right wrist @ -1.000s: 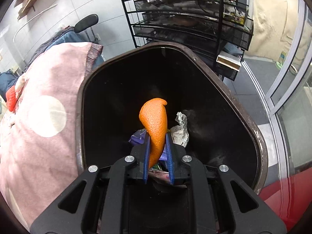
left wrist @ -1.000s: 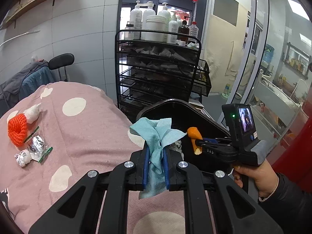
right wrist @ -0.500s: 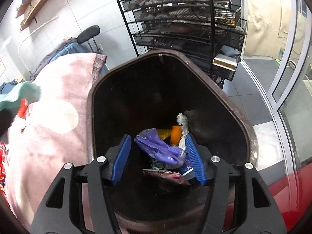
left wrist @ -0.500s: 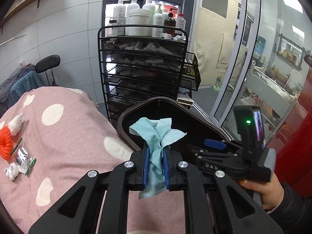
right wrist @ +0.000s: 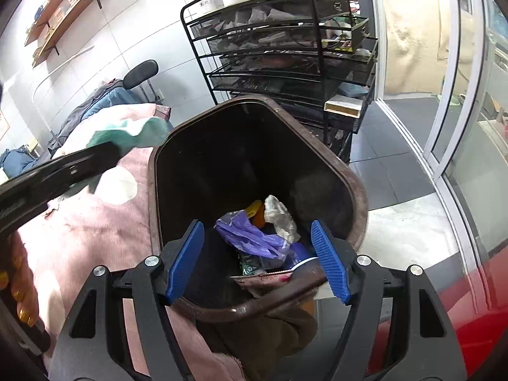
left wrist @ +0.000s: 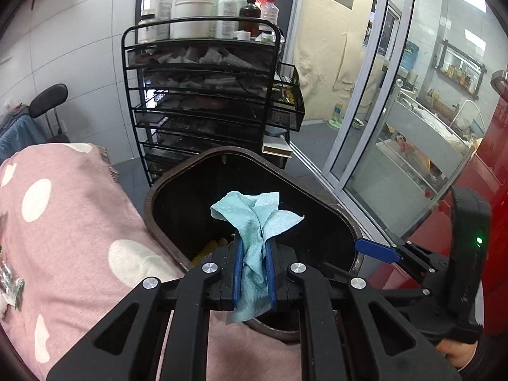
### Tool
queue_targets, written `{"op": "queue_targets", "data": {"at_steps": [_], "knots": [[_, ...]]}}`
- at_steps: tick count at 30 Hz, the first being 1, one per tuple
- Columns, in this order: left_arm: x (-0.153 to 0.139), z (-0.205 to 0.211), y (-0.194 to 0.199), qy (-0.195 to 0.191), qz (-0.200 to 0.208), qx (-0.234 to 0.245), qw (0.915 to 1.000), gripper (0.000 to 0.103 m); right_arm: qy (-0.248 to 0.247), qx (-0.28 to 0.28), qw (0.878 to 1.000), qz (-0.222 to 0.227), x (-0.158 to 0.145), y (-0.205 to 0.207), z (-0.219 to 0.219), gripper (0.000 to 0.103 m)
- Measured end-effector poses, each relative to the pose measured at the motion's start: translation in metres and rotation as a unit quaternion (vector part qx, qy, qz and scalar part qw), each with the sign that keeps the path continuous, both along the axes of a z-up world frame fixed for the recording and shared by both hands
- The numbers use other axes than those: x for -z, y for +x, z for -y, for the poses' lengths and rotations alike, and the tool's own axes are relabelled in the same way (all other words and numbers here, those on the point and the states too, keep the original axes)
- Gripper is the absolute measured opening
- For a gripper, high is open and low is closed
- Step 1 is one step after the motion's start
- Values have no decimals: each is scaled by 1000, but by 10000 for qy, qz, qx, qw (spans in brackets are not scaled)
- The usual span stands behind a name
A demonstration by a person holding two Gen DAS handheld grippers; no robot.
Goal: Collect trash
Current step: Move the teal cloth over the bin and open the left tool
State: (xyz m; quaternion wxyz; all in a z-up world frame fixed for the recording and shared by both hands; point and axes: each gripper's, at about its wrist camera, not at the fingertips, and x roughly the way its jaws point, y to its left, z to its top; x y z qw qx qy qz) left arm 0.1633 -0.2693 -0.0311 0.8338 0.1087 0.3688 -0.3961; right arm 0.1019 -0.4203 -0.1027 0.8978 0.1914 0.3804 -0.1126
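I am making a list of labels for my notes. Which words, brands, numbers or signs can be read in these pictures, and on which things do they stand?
None can be read.
Bottles on the black rack: labels too blurred.
Wrappers in the trash bin: print too small.

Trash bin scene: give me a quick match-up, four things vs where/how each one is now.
Things:
1. blue cloth
2. purple bag
3. right gripper
4. pump bottles

States:
A. on top of the black wire rack
B. open, holding nothing, over the trash bin
C. lying inside the bin
D. pinched by the left gripper

Pairs: 1-D, 2-C, 3-B, 4-A
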Motion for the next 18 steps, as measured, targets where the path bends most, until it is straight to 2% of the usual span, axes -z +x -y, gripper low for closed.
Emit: {"op": "queue_targets", "data": {"at_steps": [14, 16, 17, 18], "knots": [[23, 32, 18, 284, -400, 111, 9987, 13, 56, 200, 9997, 94, 0, -24, 4, 76], [26, 35, 20, 316, -411, 74, 9986, 18, 55, 203, 9997, 101, 0, -25, 4, 77], [26, 35, 20, 329, -394, 42, 9987, 30, 55, 210, 9997, 100, 0, -26, 4, 77], [27, 35, 20, 336, -358, 2, 9988, 47, 56, 215, 9997, 94, 0, -26, 5, 77]]}}
